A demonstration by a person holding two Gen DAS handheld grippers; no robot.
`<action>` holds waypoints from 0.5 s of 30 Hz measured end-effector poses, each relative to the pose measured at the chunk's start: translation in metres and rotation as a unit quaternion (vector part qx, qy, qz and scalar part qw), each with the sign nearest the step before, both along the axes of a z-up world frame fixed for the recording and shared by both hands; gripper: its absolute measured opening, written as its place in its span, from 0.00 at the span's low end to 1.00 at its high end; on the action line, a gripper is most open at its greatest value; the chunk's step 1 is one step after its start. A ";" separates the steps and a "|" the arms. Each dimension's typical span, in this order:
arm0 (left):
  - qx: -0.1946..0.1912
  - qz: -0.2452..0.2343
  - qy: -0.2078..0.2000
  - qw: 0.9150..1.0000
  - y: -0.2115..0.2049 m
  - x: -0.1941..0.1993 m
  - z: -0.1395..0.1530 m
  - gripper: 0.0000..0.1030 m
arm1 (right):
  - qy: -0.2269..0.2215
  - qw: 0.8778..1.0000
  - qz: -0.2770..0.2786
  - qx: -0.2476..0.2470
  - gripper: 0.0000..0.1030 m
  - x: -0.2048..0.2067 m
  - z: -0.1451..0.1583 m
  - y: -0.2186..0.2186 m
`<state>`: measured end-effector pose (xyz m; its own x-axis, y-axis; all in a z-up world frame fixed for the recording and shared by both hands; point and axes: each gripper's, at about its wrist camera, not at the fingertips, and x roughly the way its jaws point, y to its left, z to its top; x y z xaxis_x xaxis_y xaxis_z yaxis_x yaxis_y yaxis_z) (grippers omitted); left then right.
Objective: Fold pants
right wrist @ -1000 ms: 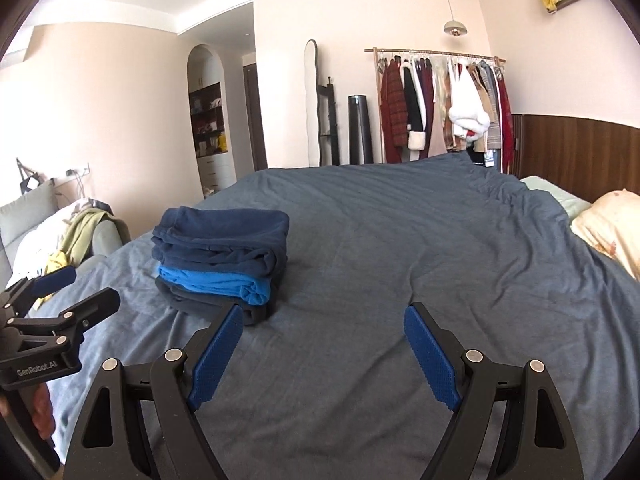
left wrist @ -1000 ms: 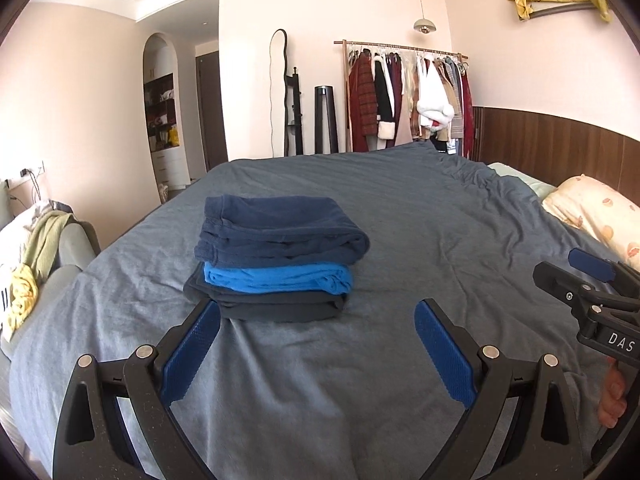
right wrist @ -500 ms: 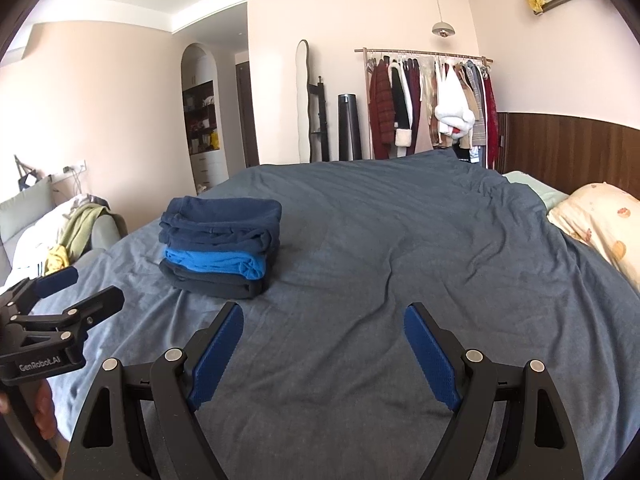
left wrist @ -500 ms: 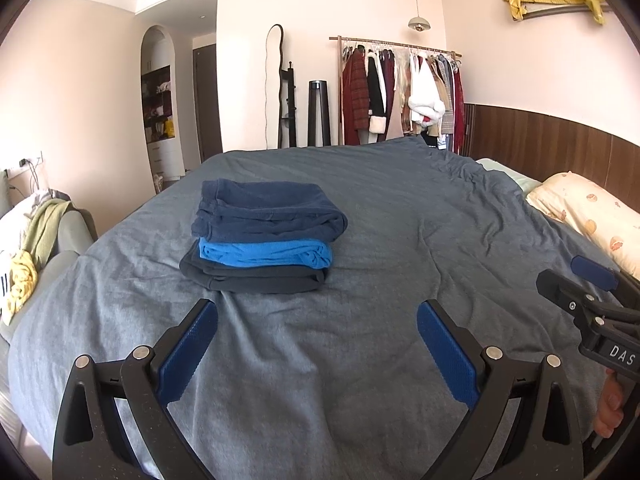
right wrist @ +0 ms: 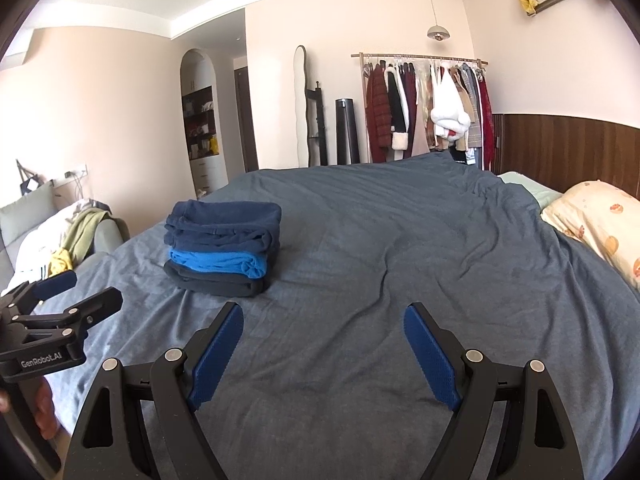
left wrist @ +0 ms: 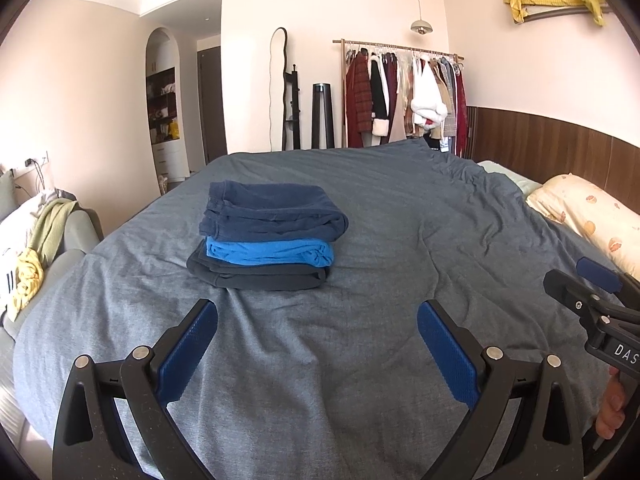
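Now I see the folded pants stack (left wrist: 266, 236) toward the bed's (left wrist: 380, 208) left edge, nothing obstructing. My left gripper (left wrist: 318, 322) and right gripper (right wrist: 323, 322) hover with fingers spread, empty. Pillow (right wrist: 596, 216) lies at the right edge; clothes rack (left wrist: 400, 92) stands beyond.

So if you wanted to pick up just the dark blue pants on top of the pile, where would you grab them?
Probably by the rounded folded edge of the dark blue pants, coming from the right, where it bulges past the bright blue pants underneath. The left end shows loose layered edges that would likely slip apart.
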<state>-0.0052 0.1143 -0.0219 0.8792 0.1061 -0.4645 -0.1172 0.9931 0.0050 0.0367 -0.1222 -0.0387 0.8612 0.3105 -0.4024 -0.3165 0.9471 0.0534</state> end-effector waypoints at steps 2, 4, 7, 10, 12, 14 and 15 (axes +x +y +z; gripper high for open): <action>-0.002 0.000 -0.002 1.000 0.000 -0.002 0.002 0.99 | 0.000 1.000 0.000 0.001 0.81 0.000 0.000 0.000; -0.002 0.000 -0.001 1.000 0.000 -0.001 0.002 0.99 | 0.000 1.000 0.000 0.000 0.81 0.000 0.000 0.000; -0.004 -0.001 0.001 1.000 0.000 -0.003 0.004 1.00 | 0.000 1.000 -0.001 0.000 0.81 -0.001 0.000 -0.001; -0.003 0.000 0.000 1.000 -0.001 -0.002 0.006 1.00 | -0.001 1.000 -0.001 -0.001 0.81 -0.001 0.001 -0.001; -0.002 0.002 -0.001 1.000 -0.001 -0.003 0.006 1.00 | 0.000 1.000 -0.002 -0.001 0.81 0.000 0.002 -0.001; -0.001 0.007 0.000 1.000 -0.002 -0.004 0.006 1.00 | 0.000 1.000 -0.003 -0.001 0.81 -0.001 0.003 0.000; 0.000 0.010 0.001 1.000 -0.002 -0.004 0.006 1.00 | 0.000 1.000 -0.002 -0.001 0.81 -0.001 0.003 0.000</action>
<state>-0.0091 0.1124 -0.0157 0.8755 0.1239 -0.4671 -0.1376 0.9905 0.0049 0.0361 -0.1224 -0.0359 0.8626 0.3055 -0.4033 -0.3120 0.9487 0.0515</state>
